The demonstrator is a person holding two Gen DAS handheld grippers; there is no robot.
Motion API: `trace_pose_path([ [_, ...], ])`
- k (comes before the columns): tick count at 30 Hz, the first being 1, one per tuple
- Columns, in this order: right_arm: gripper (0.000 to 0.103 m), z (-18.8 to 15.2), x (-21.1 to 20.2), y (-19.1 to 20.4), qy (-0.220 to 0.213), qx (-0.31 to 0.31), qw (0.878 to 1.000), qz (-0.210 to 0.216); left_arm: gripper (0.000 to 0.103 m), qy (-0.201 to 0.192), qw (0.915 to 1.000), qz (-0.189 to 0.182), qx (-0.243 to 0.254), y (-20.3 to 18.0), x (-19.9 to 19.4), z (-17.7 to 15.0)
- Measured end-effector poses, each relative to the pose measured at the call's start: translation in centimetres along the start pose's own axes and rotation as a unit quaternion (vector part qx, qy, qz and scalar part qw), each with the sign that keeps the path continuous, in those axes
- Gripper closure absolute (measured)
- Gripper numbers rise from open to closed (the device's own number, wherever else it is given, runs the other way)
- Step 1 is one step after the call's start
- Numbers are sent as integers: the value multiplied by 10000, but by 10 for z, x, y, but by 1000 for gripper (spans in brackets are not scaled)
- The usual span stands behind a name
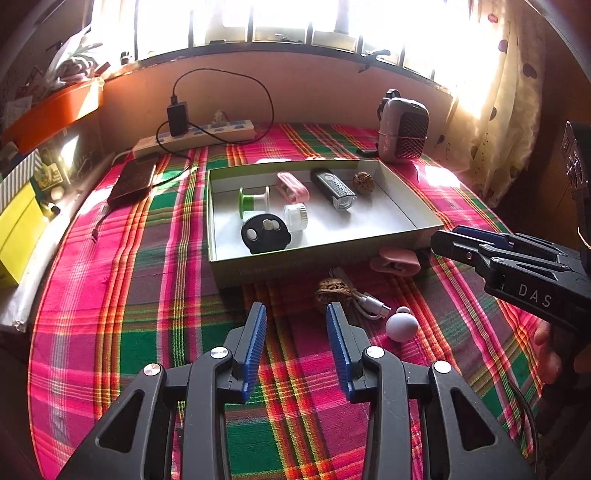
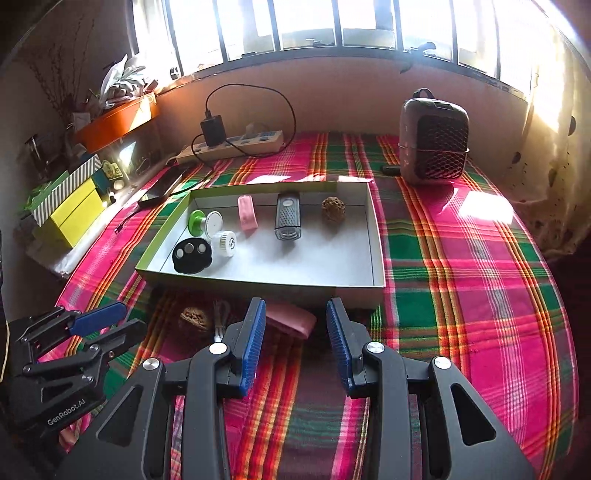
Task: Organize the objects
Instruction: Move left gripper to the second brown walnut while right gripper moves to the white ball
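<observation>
Plaid-clothed bench (image 2: 461, 258) under barred window (image 2: 332, 22); open box (image 2: 376, 236) mid-bench. Left gripper (image 1: 296, 321), right gripper (image 2: 296, 314) before box, jaws apart, empty.

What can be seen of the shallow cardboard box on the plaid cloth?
The shallow rectangular cardboard box has green outer walls and a white inside, with no lid. It sits flat on the plaid cloth. Inside lie a green spool, a pink clip, a black bike light, a walnut, a white jar and a black disc. A second pink clip lies by its near wall.
</observation>
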State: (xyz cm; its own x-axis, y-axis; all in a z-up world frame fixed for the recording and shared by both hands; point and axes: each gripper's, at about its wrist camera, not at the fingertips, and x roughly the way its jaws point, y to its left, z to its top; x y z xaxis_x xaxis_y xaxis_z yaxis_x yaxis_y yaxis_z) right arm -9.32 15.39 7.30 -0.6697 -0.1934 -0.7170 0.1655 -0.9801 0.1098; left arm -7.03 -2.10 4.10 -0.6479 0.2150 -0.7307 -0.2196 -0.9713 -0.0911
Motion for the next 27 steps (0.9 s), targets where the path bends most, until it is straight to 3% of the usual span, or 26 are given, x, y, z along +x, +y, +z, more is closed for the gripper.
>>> trace_pose_path([
  [7,67,-17,-8,-12,12,23,9998,-196,71,108,9995,-285,-35,-6,4,-9],
  [21,66,-43,0,8,234,-36,9986,468,71,236,9991,-318,-170,-2,16,-12],
  [24,52,-44,3,19,250,-175,9980,561,71,238,9990,-310,-199,2,17,-12],
  [27,51,-44,9,27,318,-250,9977,544,71,252,9990,-299,-209,6,17,-13],
])
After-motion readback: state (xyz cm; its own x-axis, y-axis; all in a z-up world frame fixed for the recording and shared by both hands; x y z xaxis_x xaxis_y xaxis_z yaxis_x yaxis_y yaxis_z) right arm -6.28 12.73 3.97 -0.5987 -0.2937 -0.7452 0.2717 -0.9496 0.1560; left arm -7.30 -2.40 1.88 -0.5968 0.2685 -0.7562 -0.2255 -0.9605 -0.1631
